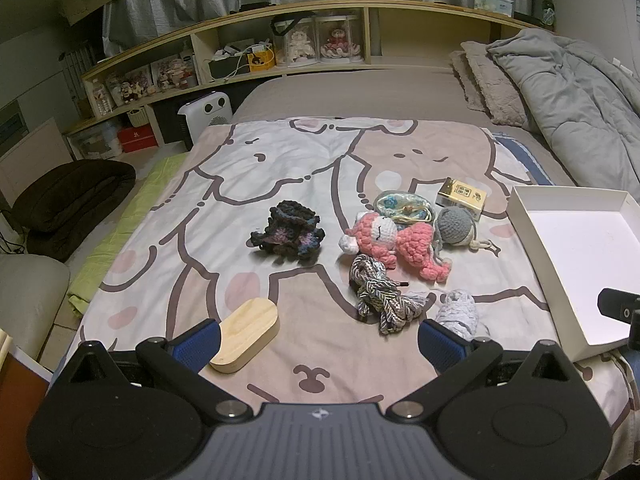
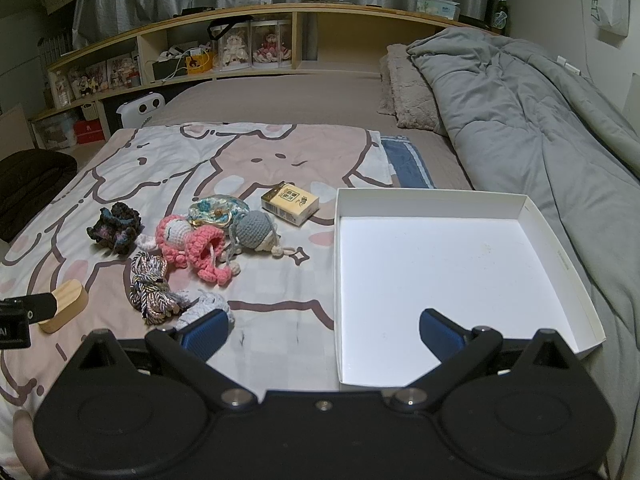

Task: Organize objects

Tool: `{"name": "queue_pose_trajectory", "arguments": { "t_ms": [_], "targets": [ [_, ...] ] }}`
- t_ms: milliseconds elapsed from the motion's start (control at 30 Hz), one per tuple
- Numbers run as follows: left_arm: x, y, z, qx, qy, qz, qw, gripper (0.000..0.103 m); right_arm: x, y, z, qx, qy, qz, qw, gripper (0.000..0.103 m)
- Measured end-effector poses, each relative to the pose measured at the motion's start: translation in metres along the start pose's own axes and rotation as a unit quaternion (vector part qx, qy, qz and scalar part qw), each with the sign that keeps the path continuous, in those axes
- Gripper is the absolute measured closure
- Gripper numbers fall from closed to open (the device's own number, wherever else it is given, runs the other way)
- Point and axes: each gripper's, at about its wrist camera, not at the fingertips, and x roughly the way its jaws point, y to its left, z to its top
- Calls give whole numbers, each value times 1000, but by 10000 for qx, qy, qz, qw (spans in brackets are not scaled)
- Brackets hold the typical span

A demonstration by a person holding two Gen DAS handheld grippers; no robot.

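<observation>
Several small objects lie on a cartoon-print sheet [image 1: 280,160]: a dark crochet piece [image 1: 289,229], a pink crochet doll [image 1: 394,242], a grey crochet ball [image 1: 456,225], a patterned pouch [image 1: 400,205], a small gold box [image 1: 462,197], a braided cord bundle [image 1: 378,294], a pale knitted piece [image 1: 458,312] and a wooden block [image 1: 246,334]. An empty white box tray [image 2: 448,264] lies to their right. My left gripper [image 1: 318,342] is open and empty, near the wooden block and cord. My right gripper [image 2: 322,334] is open and empty, over the tray's near left edge.
A grey duvet [image 2: 520,120] and pillows [image 2: 408,92] lie at the right of the bed. A wooden shelf [image 1: 320,32] with dolls and clutter runs along the back. A dark cushion [image 1: 68,200] and a white heater [image 1: 208,114] are on the floor at left.
</observation>
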Motion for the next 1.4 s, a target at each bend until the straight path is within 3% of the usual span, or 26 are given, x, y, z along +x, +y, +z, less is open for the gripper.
{"name": "queue_pose_trajectory", "arguments": {
  "t_ms": [1400],
  "targets": [
    [5, -3, -1, 16, -4, -14, 10000, 0, 0, 0, 1, 0, 8, -4, 10000, 0]
  ]
}}
